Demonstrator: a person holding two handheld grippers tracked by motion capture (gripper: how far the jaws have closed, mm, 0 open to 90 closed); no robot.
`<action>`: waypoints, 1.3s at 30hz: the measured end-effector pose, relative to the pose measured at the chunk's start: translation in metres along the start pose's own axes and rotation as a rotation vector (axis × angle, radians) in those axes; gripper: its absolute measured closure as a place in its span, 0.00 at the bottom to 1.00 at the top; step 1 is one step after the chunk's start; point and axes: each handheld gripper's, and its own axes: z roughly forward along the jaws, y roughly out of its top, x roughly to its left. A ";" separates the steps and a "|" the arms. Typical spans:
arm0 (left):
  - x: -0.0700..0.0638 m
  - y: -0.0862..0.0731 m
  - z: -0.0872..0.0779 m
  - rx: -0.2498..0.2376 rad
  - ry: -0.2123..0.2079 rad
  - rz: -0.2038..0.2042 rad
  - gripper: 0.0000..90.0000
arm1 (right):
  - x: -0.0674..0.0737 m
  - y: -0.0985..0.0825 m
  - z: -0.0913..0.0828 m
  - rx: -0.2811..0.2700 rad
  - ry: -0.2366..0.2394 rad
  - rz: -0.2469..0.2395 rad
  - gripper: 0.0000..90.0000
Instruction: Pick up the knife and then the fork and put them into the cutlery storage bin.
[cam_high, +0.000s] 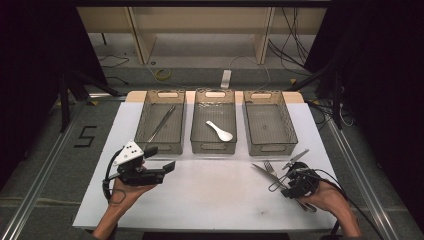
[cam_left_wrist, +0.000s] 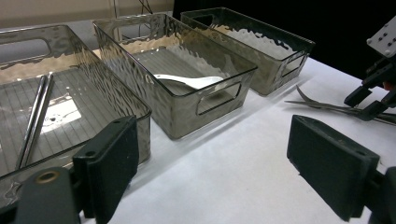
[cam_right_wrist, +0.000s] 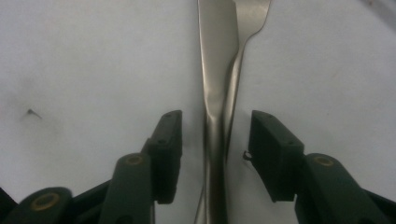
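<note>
At the near right of the white table (cam_high: 210, 195), the right gripper (cam_high: 289, 184) points down over a small heap of steel cutlery (cam_high: 280, 172): a knife (cam_right_wrist: 215, 84) lying against a fork (cam_right_wrist: 247, 28), both plain, polished and flat on the table. The right gripper's fingers (cam_right_wrist: 169, 154) stand partly apart, one on each side of the two handles, with a gap on both sides, so nothing is gripped. At the near left, the left gripper (cam_high: 160, 167) hovers level with its fingers (cam_left_wrist: 112, 168) wide open and empty. Beyond stand three clear smoky plastic bins in a row: the left bin (cam_high: 142, 125) holds a pair of metal chopsticks (cam_high: 161, 124), the middle bin (cam_high: 197, 127) a white soup spoon (cam_high: 220, 131), and the right bin (cam_high: 290, 125) stands at the far right.
</note>
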 end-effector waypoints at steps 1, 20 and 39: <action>0.000 0.000 0.000 -0.001 -0.001 0.000 0.18 | 0.000 0.000 0.000 -0.001 0.001 0.001 0.65; -0.001 0.000 0.001 -0.001 -0.005 0.006 0.18 | -0.001 -0.001 0.001 0.019 -0.007 0.018 0.86; -0.001 0.000 0.001 0.002 -0.003 0.013 0.18 | -0.001 -0.003 -0.002 0.010 -0.017 -0.022 0.90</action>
